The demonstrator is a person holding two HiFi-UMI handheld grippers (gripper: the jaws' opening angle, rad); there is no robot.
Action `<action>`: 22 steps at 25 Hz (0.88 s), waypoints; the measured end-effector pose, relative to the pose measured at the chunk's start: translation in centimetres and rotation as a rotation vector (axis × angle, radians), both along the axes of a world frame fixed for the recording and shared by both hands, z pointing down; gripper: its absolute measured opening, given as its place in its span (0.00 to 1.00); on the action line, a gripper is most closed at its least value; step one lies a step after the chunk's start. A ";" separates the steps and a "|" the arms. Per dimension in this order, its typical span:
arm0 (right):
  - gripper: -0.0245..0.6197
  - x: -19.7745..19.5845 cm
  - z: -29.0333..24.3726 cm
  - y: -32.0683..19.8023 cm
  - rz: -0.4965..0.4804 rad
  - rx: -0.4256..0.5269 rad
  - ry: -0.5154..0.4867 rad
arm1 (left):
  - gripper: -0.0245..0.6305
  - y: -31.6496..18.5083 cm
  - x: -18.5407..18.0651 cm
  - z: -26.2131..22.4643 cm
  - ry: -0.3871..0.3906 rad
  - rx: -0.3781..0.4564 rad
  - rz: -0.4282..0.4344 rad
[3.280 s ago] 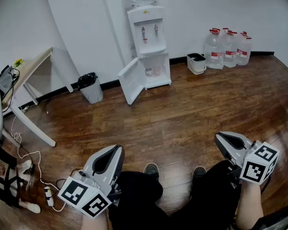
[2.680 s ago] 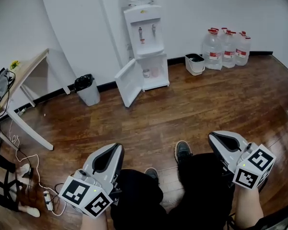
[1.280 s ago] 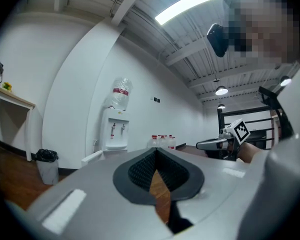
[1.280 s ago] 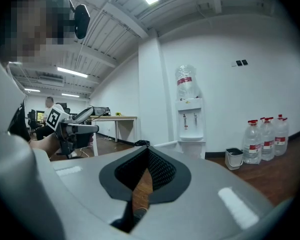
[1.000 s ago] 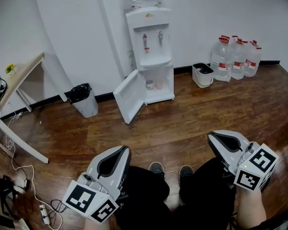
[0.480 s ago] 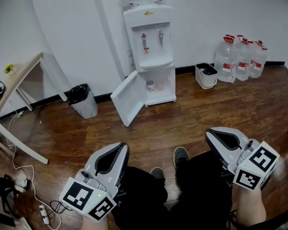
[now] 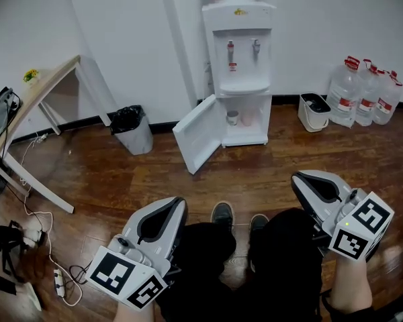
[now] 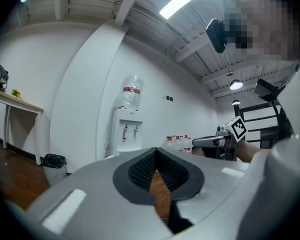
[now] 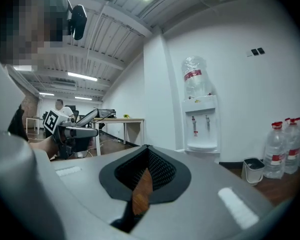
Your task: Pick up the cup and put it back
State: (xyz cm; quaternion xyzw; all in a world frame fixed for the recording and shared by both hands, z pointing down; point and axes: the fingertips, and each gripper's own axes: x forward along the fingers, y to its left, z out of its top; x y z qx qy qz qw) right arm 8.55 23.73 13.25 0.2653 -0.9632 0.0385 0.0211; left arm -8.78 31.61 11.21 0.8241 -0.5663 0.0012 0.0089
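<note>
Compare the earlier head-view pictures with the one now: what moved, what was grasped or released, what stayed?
The person has walked closer to the water dispenser, now larger and further right in the head view. Nothing was grasped or released: the left gripper and right gripper stay shut and empty. The cabinet door stays open, the cups inside untouched.

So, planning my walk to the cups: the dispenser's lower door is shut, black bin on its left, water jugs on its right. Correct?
Not shut: the head view shows the lower door swung open, cups visible inside. The bin at left and water jugs at right are as you said.
</note>
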 end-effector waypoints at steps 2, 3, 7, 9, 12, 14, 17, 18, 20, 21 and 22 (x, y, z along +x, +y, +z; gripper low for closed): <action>0.04 -0.6 0.5 -1.2 -0.013 -0.010 0.000 | 0.09 -1.0 -0.3 0.2 -0.004 -0.002 -0.003; 0.04 -0.9 0.8 -1.7 -0.017 -0.012 0.005 | 0.09 -1.6 -0.5 0.3 -0.005 -0.001 -0.002; 0.04 -1.5 1.7 -3.4 -0.019 -0.018 0.025 | 0.09 -3.6 -1.1 0.6 0.007 0.007 -0.002; 0.04 -1.6 1.5 -4.2 -0.020 -0.012 0.036 | 0.09 -4.6 -1.5 0.5 0.013 0.013 -0.008; 0.04 -1.6 0.9 -5.9 -0.022 0.000 0.041 | 0.09 -6.3 -1.7 0.1 0.020 0.019 -0.012; 0.04 -1.6 0.6 -7.4 -0.027 0.004 0.039 | 0.09 -7.6 -1.6 0.1 0.017 0.017 -0.016; 0.04 -1.6 0.6 -9.7 -0.039 0.005 0.031 | 0.09 -9.6 -1.6 0.5 0.016 0.008 -0.028; 0.04 -1.5 0.7 -10.5 -0.044 0.007 0.030 | 0.09 -10.4 -1.6 0.6 0.017 0.005 -0.033; 0.04 -1.3 0.7 -12.2 -0.052 0.010 0.028 | 0.09 -12.0 -1.5 0.7 0.017 0.002 -0.047; 0.04 -1.1 0.8 -13.1 -0.056 0.010 0.028 | 0.09 -12.9 -1.4 0.7 0.016 0.002 -0.054; 0.04 -0.9 0.8 -14.1 -0.058 0.008 0.027 | 0.09 -13.7 -1.1 0.7 0.015 0.002 -0.058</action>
